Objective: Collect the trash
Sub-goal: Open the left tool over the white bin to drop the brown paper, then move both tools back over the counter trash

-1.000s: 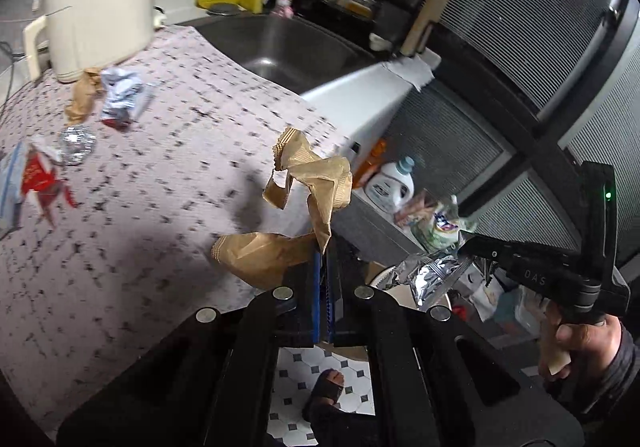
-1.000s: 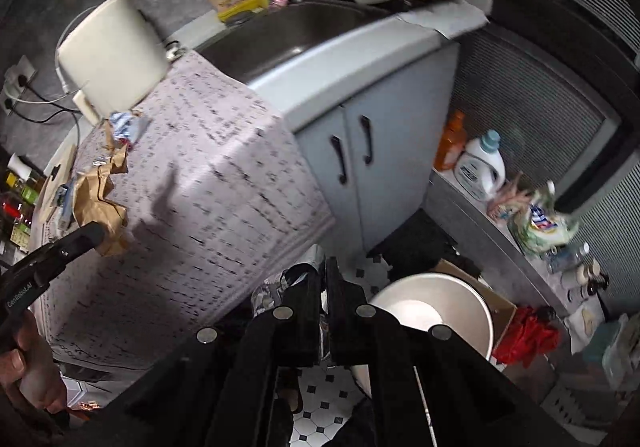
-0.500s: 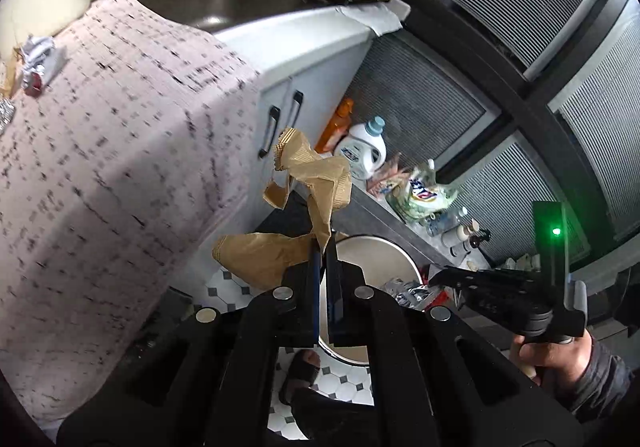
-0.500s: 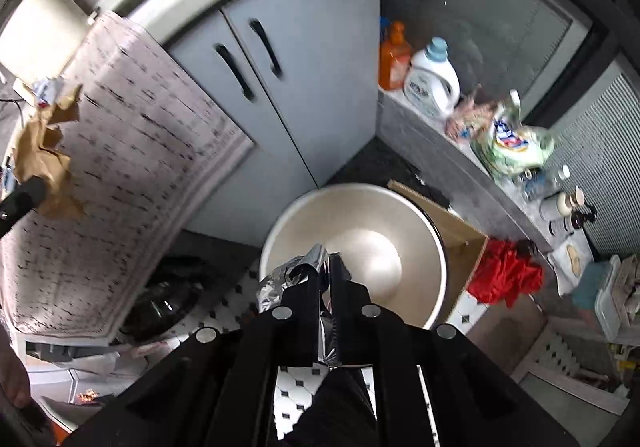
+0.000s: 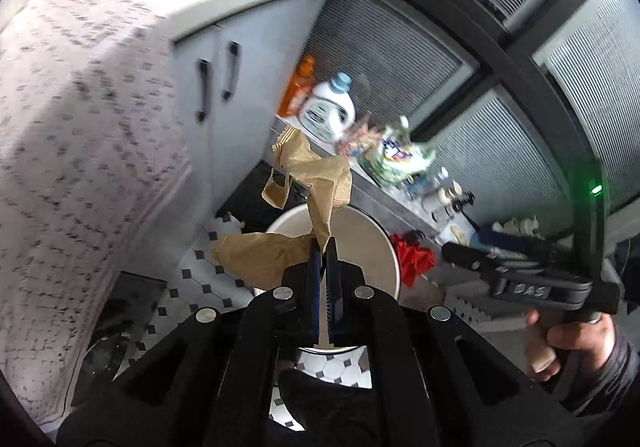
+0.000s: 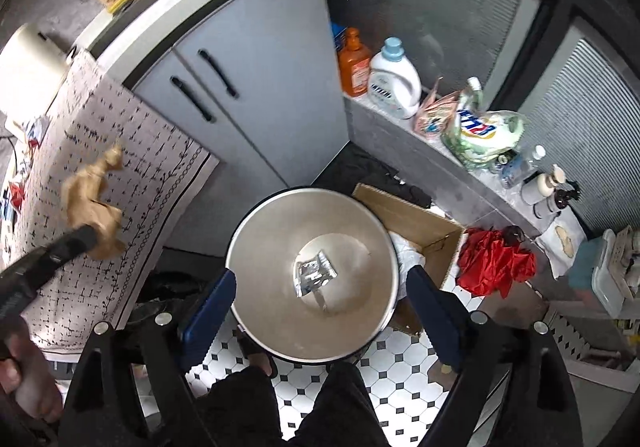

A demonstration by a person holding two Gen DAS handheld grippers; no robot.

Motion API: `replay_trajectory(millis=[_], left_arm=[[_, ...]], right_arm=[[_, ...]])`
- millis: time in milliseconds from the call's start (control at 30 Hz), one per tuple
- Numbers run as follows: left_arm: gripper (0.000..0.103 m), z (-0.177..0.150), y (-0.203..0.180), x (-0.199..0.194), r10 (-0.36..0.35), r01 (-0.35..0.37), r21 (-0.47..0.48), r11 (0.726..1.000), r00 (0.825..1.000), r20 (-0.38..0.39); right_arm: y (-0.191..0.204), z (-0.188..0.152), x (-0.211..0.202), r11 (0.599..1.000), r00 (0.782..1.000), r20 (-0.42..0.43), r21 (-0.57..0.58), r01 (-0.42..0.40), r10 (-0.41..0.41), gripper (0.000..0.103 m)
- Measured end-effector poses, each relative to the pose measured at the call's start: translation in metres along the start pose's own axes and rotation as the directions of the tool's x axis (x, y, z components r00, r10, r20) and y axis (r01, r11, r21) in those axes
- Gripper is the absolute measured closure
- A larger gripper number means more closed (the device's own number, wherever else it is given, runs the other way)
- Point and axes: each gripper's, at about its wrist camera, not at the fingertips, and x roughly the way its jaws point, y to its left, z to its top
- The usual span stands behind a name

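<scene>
While the right gripper [image 6: 316,299] spreads its jaws above the bin [image 6: 256,231], foil wrapper [image 6: 314,273] already inside, the left gripper [image 5: 324,247] pinches crumpled brown paper [image 5: 316,183]. Released off-centre, the paper could catch the rim and land on the floor.

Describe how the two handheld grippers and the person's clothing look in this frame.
Both grippers are matte black. The right gripper has blue pads on its fingers and silver round bolts on its linkage. From the left wrist view, its body carries pale lettering, a green light and a light-coloured handle. The left gripper has the same silver bolts. A dark sleeve covers the right wrist.
</scene>
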Motion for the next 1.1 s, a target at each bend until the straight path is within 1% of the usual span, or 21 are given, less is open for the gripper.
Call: replay_trajectory(millis=[200, 367, 400, 433, 467, 500, 533, 600, 667, 733, 833, 967, 1100], left_arm=[[0.099, 0.001, -0.032, 0.035, -0.051, 0.058, 0.07, 0.996, 0.994, -0.094], [0.098, 0.005, -0.055, 0.049, -0.076, 0.095, 0.133, 0.987, 0.987, -0.139], [0.094, 0.005, -0.058, 0.052, -0.077, 0.099, 0.14, 0.985, 0.986, -0.15], [0.084, 0.005, -0.061, 0.056, -0.08, 0.104, 0.145, 0.984, 0.983, -0.165], [0.078, 0.005, -0.062, 0.059, -0.084, 0.111, 0.147, 0.983, 0.981, -0.175], [0.064, 0.005, -0.064, 0.061, -0.086, 0.113, 0.147, 0.983, 0.98, -0.181], [0.055, 0.004, -0.065, 0.063, -0.086, 0.115, 0.149, 0.982, 0.979, -0.187], [0.054, 0.005, -0.065, 0.064, -0.085, 0.115, 0.155, 0.981, 0.979, -0.187], [0.053, 0.01, -0.061, 0.061, -0.077, 0.102, 0.141, 0.985, 0.982, -0.174], [0.046, 0.015, -0.054, 0.053, -0.076, 0.094, 0.118, 0.988, 0.986, -0.148], [0.043, 0.022, -0.044, 0.035, -0.047, 0.057, 0.113, 0.992, 0.995, -0.09], [0.037, 0.03, -0.028, 0.004, -0.004, 0.004, 0.092, 0.996, 1.0, -0.004], [0.032, 0.037, -0.003, -0.031, 0.033, -0.037, 0.043, 0.998, 0.996, 0.079]], right_arm=[[-0.028, -0.005, -0.021, 0.998, 0.999, 0.04, 0.061, 0.025, -0.027, 0.018], [-0.052, -0.012, -0.032, 0.991, 0.996, 0.065, 0.125, 0.046, -0.055, 0.018], [-0.056, -0.013, -0.034, 0.989, 0.996, 0.07, 0.137, 0.052, -0.062, 0.018], [-0.059, -0.014, -0.036, 0.988, 0.995, 0.072, 0.145, 0.054, -0.065, 0.018], [-0.062, -0.014, -0.037, 0.986, 0.995, 0.076, 0.155, 0.055, -0.067, 0.018], [-0.066, -0.015, -0.039, 0.985, 0.994, 0.08, 0.166, 0.055, -0.069, 0.018], [-0.068, -0.015, -0.04, 0.983, 0.994, 0.083, 0.174, 0.056, -0.072, 0.018], [-0.075, -0.016, -0.042, 0.98, 0.993, 0.087, 0.189, 0.06, -0.078, 0.018], [-0.079, -0.016, -0.044, 0.978, 0.992, 0.089, 0.197, 0.066, -0.085, 0.018], [-0.081, -0.016, -0.044, 0.978, 0.992, 0.095, 0.2, 0.058, -0.078, 0.018], [-0.072, -0.011, -0.045, 0.983, 0.992, 0.112, 0.181, 0.044, -0.065, 0.018], [-0.051, -0.001, -0.049, 0.99, 0.989, 0.144, 0.138, 0.006, -0.026, 0.018], [-0.019, 0.013, -0.054, 0.997, 0.982, 0.185, 0.076, -0.032, 0.018, 0.016]])
